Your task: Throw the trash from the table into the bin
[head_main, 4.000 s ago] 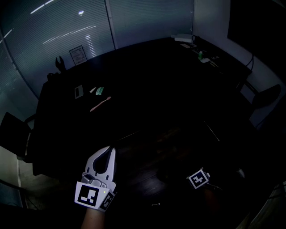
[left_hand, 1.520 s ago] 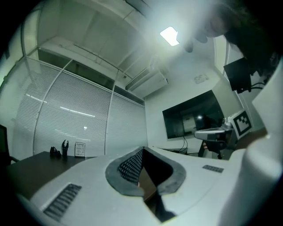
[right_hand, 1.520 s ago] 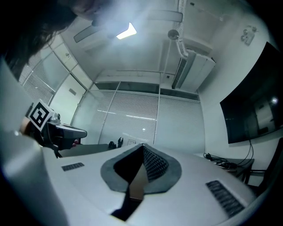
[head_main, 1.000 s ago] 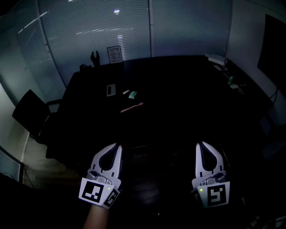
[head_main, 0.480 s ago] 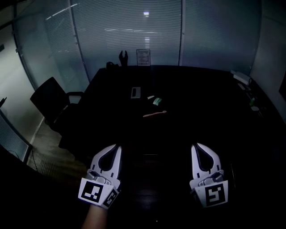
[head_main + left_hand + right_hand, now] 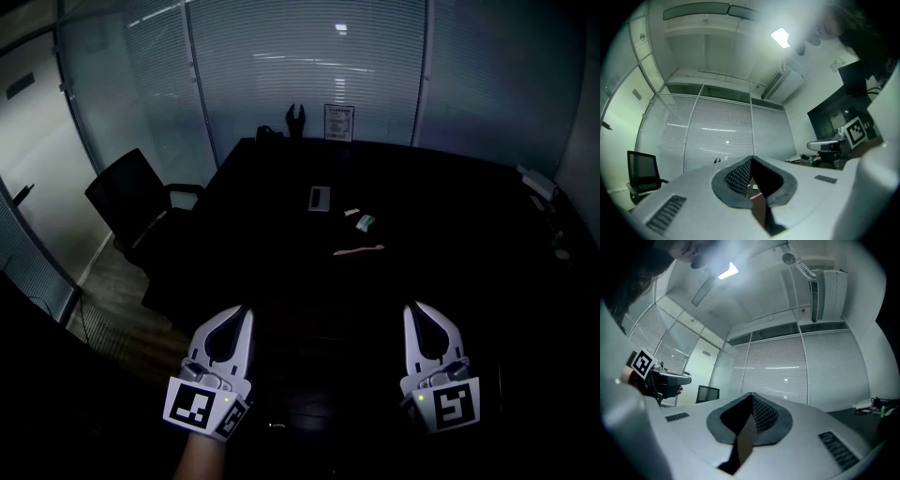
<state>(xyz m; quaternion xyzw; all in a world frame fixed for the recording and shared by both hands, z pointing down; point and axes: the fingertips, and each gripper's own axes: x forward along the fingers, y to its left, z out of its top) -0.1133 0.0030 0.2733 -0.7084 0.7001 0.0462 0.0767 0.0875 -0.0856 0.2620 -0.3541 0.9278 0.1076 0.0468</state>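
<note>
Left gripper [image 6: 243, 313] and right gripper [image 6: 416, 309] sit low in frame, jaws together on nothing (likely an approach posture), the trash [image 6: 358, 250] lying well apart mid-frame on the bench [image 6: 272, 211].

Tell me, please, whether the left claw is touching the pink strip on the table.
Apart. The head view shows the left claw low in the picture, with a broad stretch of dark table between it and the pink strip.
</note>
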